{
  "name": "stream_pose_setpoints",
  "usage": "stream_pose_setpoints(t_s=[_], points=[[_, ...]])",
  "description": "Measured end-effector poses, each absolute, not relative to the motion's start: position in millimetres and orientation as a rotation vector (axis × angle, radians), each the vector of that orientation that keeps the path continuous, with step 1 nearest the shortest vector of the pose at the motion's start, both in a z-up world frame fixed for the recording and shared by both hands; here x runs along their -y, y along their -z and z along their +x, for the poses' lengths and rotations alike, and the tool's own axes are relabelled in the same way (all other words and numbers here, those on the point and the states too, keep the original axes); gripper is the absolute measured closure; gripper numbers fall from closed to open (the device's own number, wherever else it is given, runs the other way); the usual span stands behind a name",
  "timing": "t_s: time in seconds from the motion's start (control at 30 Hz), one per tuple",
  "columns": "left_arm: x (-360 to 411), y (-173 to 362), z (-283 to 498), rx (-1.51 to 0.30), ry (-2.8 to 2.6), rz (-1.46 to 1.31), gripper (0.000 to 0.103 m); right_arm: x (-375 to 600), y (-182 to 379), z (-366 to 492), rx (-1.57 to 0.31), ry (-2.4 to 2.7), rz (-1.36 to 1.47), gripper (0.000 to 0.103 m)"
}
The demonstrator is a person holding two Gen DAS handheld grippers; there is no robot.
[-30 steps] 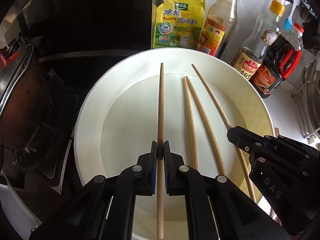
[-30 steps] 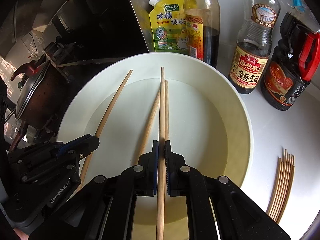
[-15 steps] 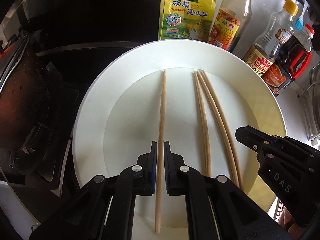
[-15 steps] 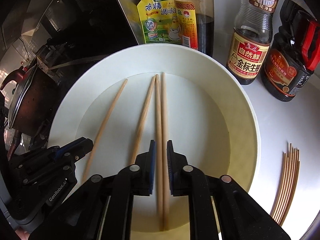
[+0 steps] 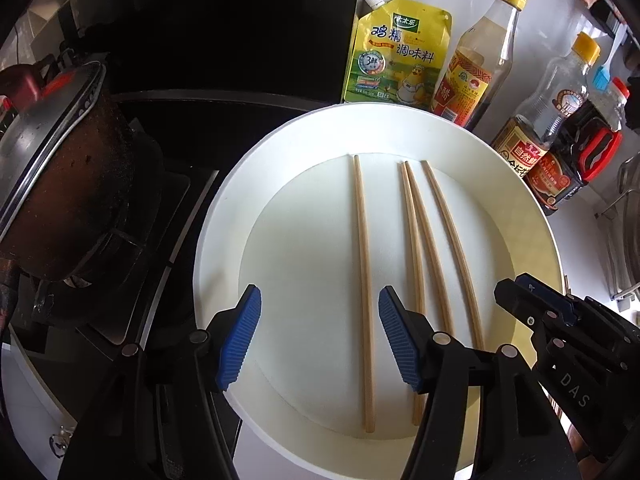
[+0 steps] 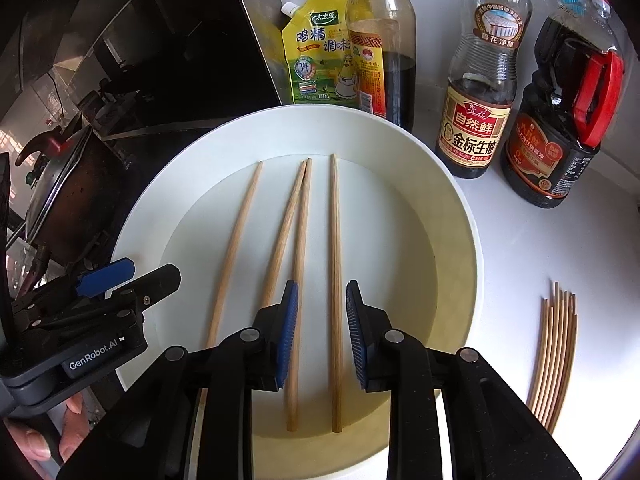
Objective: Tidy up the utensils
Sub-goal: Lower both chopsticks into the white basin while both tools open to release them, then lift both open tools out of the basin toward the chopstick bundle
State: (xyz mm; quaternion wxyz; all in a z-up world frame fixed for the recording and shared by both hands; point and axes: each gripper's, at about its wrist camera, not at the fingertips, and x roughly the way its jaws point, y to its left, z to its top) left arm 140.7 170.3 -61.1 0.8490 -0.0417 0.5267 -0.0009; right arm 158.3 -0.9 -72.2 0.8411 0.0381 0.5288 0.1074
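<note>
Both tongs now stand apart, having let go of the chopsticks they clamped a second ago. Left tongs [image 5: 320, 336] and right tongs [image 6: 322, 330] hover over the white plate [image 6: 452, 216]. Four chopsticks [image 6: 336, 280] lie flat inside it, one between each pair of pads. More sticks [image 6: 554, 356] wait on the counter [image 6: 560, 248], so the sorting seems unfinished.

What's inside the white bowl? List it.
Four wooden chopsticks lie flat in the bowl: one apart on the left, two touching at their far tips, one on the right. Both open grippers cover part of the near floor.
</note>
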Motion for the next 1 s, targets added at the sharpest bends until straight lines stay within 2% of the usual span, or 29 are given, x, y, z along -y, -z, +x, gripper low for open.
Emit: stream_pose_setpoints(t_s=[0.07, 0.27, 0.37, 0.53, 0.63, 0.8, 1.0], points=[[-169.4, 58.9, 136.1, -1.107, 0.008, -0.091, 0.042, 1.9, 68.9, 153.5, -1.107, -0.228, 0.08, 0.073], [-162.1, 54.0, 119.9, -1.094, 0.02, -0.088, 0.037, 5.2, 57.7, 137.8, -1.094, -0.227, 0.056, 0.073], [-159.4, 52.6, 110.7, -1.088, 0.014, -0.099, 0.033, 9.0, 51.3, 128.4, -1.081, -0.224, 0.05, 0.063], [-150.5, 47.8, 94.4, -1.075, 0.02, -0.093, 0.031, 18.9, 43.8, 110.1, -1.072, -0.215, 0.043, 0.062], [-143.2, 42.5, 84.9, -1.062, 0.021, -0.087, 0.028, 26.6, 39.2, 98.1, -1.069, -0.211, 0.049, 0.055], [-131.5, 33.9, 70.3, -1.044, 0.025, -0.087, 0.024, 39.4, 33.7, 76.9, -1.066, -0.208, 0.046, 0.054], [-118.1, 26.8, 54.1, -1.03, 0.03, -0.078, 0.023, 59.4, 32.4, 56.6, -1.073, -0.194, 0.069, 0.052]])
